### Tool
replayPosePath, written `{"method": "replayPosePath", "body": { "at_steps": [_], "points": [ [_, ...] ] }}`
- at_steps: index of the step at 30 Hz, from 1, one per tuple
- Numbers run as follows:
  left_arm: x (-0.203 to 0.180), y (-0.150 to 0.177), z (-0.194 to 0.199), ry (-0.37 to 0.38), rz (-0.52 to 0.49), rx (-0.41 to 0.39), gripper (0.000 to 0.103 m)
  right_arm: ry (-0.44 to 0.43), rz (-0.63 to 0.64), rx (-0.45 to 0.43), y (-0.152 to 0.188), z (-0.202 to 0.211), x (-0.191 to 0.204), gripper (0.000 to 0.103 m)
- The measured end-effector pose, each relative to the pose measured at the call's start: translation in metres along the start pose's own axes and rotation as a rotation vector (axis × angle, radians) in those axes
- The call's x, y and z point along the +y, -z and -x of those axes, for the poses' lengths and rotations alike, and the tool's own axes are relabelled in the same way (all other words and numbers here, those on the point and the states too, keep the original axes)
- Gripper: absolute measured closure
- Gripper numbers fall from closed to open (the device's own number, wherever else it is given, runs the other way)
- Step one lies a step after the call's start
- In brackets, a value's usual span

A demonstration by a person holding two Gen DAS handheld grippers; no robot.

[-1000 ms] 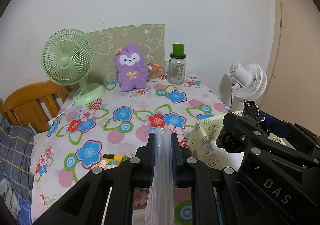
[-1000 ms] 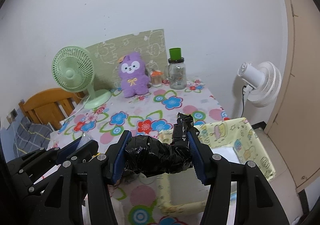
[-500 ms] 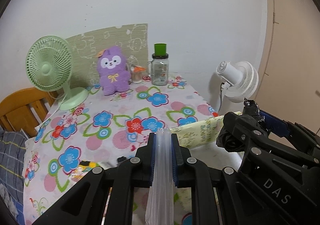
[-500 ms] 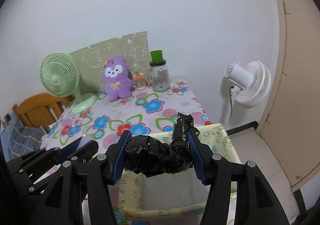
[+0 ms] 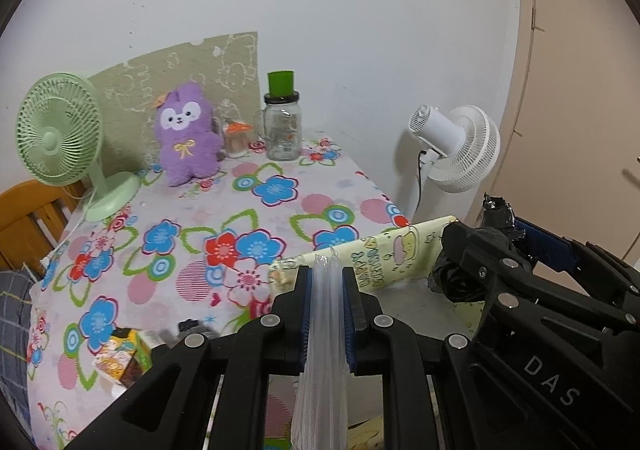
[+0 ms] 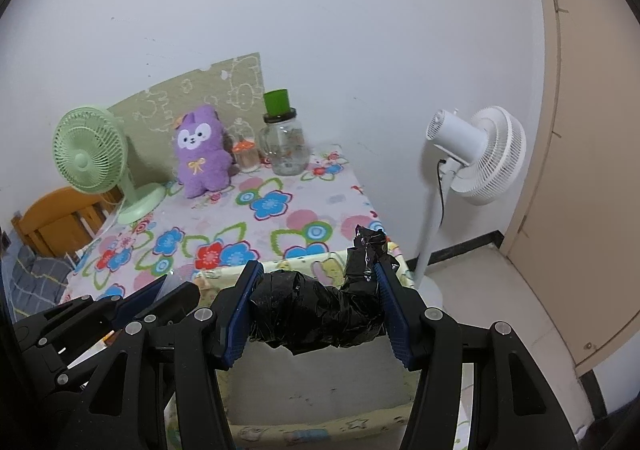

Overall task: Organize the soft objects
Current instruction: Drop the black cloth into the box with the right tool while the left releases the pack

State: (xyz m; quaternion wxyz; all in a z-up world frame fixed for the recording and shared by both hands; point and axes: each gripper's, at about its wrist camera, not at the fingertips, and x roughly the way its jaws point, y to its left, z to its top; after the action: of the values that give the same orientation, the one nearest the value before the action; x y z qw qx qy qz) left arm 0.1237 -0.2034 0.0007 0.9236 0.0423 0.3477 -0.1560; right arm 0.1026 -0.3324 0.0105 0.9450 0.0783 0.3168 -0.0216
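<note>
Flowered tablecloth (image 5: 256,218) behind, yellow fabric bin (image 6: 320,390) directly below both grippers. Right gripper (image 6: 320,306) clamps a crumpled black bag (image 6: 316,314) crosswise above the bin's opening; left gripper (image 5: 326,310) pinches what seems a folded clear bag (image 5: 324,362), hanging lengthwise, nearer the bin's table-side wall

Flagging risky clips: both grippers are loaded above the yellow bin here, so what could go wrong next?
The black plastic bundle bulges past the right gripper and may snag or fall outside the bin. The thin clear bags in the left gripper hang loose and could slip out. The grippers sit close and could collide.
</note>
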Motion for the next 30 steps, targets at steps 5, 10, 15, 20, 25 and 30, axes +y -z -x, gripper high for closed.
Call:
{"method": "replayPosePath", "body": {
  "at_steps": [5,10,15,20,25,30],
  "points": [
    [-0.005,-0.002,-0.013,0.048,0.025,0.019,0.091,0.007,-0.019,0.01,-0.002,-0.008,-0.011,0.043],
    [-0.01,0.0,-0.029,0.075,0.036,0.057,0.09,0.0,-0.01,0.035,-0.001,-0.021,-0.012,0.043],
    [-0.011,0.002,-0.04,0.05,0.03,0.066,0.072,-0.013,-0.002,0.058,0.001,-0.033,-0.006,0.042],
    [-0.009,0.003,-0.045,0.024,0.03,0.061,0.049,-0.018,-0.005,0.072,0.003,-0.041,-0.003,0.037],
    [-0.008,0.006,-0.048,0.018,0.022,0.071,0.026,0.008,0.0,0.075,0.006,-0.046,-0.003,0.016],
    [-0.011,0.008,-0.045,0.016,0.001,0.072,0.012,0.008,0.002,0.073,0.007,-0.044,-0.002,0.01]
  ]
}}
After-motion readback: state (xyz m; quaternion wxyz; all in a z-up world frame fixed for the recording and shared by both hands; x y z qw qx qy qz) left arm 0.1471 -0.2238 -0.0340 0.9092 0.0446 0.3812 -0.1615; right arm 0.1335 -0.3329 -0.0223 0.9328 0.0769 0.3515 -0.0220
